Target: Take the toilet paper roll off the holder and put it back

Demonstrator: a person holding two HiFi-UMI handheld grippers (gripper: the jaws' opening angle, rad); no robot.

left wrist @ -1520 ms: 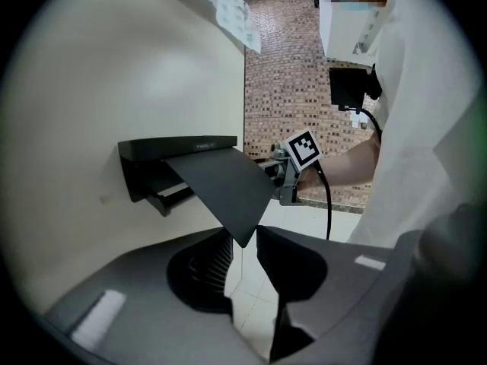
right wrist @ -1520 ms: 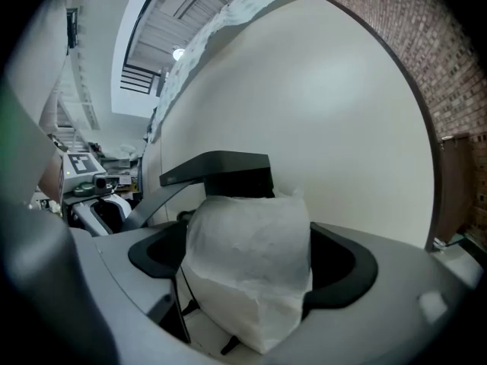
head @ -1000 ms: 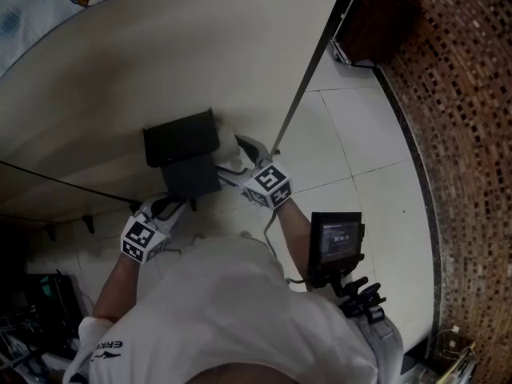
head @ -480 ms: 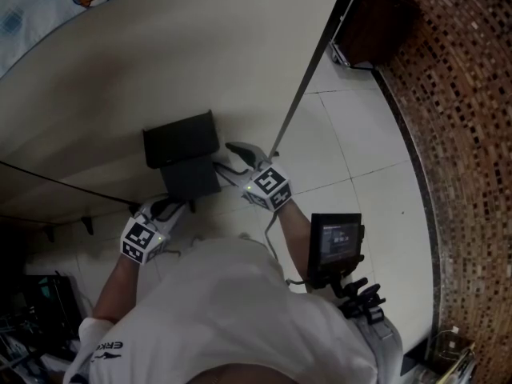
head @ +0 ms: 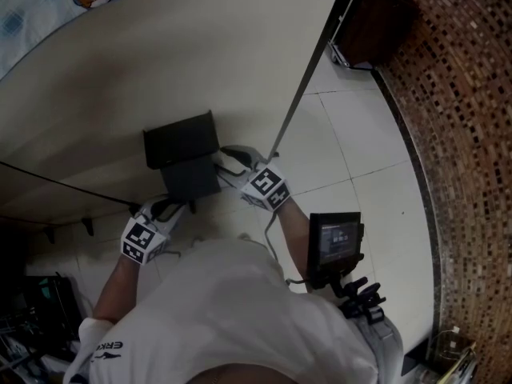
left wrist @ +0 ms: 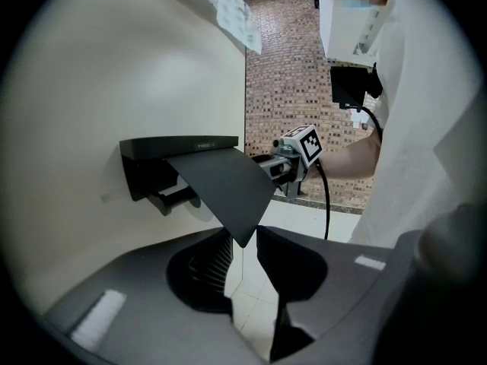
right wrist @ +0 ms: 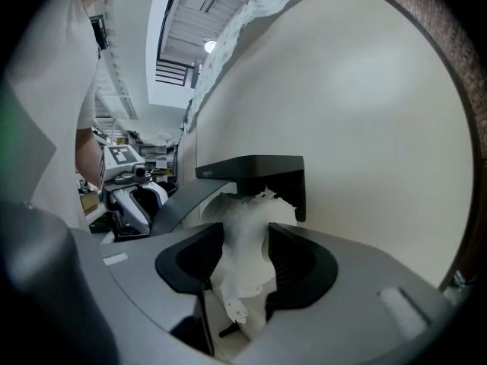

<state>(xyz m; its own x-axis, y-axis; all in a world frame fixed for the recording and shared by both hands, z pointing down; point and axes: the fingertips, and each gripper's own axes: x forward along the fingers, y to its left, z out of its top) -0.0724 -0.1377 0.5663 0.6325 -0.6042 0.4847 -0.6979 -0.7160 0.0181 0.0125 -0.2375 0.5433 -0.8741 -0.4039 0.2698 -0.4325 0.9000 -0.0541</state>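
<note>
Overhead, I had both tongs up against the black holder (head: 180, 138) fixed to the cream wall (head: 200, 54), above a white tiled floor (head: 360, 134).

My left tongs (left wrist: 242, 238) were drawn down to a narrow gap, and the lower corner of the holder's cover flap (left wrist: 221, 185) sat pinched between their tips. The flap stood tilted out from the wall, sloping down from the holder's flat top. Under that top, from the left gripper view, I could see the dark spindle bar (left wrist: 176, 197) with its near end bare. Past the flap the other gripper's marker cube (left wrist: 308, 143) showed, with the person's forearm behind it.

My right tongs (right wrist: 243, 234) were closed on the toilet paper (right wrist: 243, 211). The white, ragged-edged mass filled the space between the two pads and hung a little below them. Its upper part reached up just under the holder's top, beside the flap. I could not tell from any view whether the roll sat on the spindle or hung clear of it.
</note>
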